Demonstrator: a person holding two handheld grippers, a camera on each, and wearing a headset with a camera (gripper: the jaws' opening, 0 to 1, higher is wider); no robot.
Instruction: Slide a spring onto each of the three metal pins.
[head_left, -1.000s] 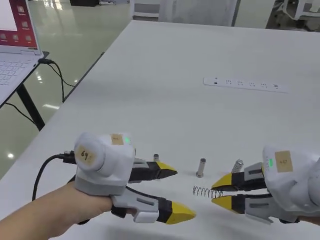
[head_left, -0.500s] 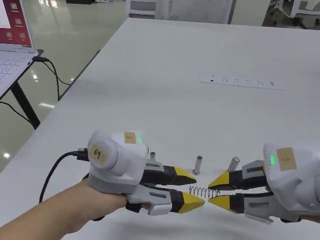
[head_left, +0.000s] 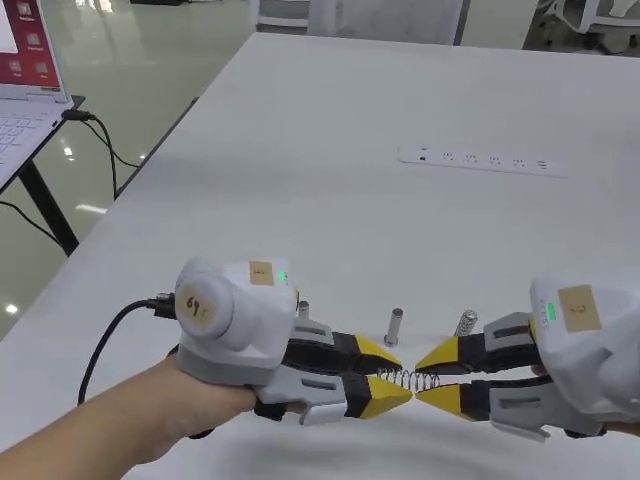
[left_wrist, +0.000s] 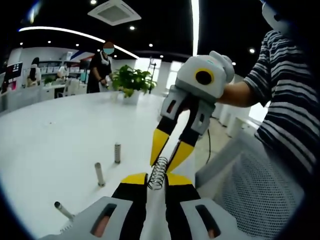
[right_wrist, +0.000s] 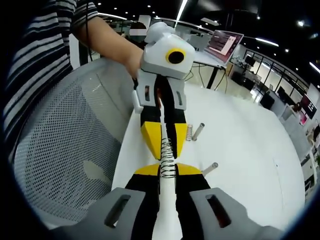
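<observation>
A small wire spring (head_left: 409, 379) hangs level just above the white table (head_left: 400, 230), stretched between my two grippers. The left gripper (head_left: 397, 373) is shut on its left end and the right gripper (head_left: 427, 377) is shut on its right end, yellow tips nearly meeting. In the left gripper view the spring (left_wrist: 158, 172) sits between my own jaws, and it lies between the jaws in the right gripper view as well (right_wrist: 167, 156). Behind the tips stand three pins: a bare left pin (head_left: 303, 308), a bare middle pin (head_left: 395, 326), and a right pin (head_left: 466, 323) wearing a spring.
A white power strip (head_left: 482, 161) lies further back on the table. A laptop (head_left: 25, 70) sits on a stand at the far left, with a black cable running down from it. A mesh chair (right_wrist: 65, 145) is at the near table edge. People stand in the room's background (left_wrist: 102, 65).
My left gripper has moved right from beside the left pin and closed its wide-open jaws on the free end of the spring. The right gripper kept its hold and barely moved.
</observation>
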